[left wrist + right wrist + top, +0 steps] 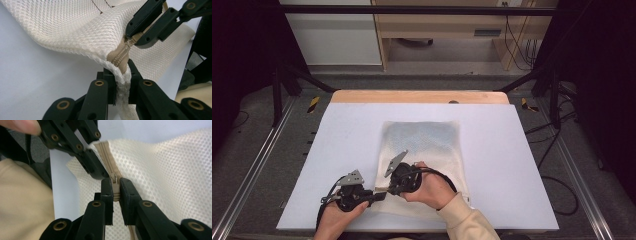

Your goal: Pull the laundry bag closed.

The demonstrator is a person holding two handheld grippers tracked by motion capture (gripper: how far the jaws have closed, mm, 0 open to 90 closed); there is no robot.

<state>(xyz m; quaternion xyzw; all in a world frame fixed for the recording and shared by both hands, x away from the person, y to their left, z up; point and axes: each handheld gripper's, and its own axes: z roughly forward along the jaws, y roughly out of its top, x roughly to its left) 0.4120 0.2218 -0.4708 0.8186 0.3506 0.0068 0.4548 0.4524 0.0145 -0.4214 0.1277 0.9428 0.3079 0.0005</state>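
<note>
High view: mesh bag on white desk, both tools at its 7 o'clock corner.
Left tool clamped on bag edge; right tool clamped on zipper pull.

Zipper pull mostly hidden between jaws; mesh bag cut off.

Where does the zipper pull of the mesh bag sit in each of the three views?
High view: too small to make out; it lies where the two grippers meet at the bag's near left corner, by the right gripper.
Left gripper view: upper right of centre, zipper pull pinched by the right gripper.
Right gripper view: centre, pull between its own jaws.
Shared landmark: the cream mesh bag on the white table.
</note>
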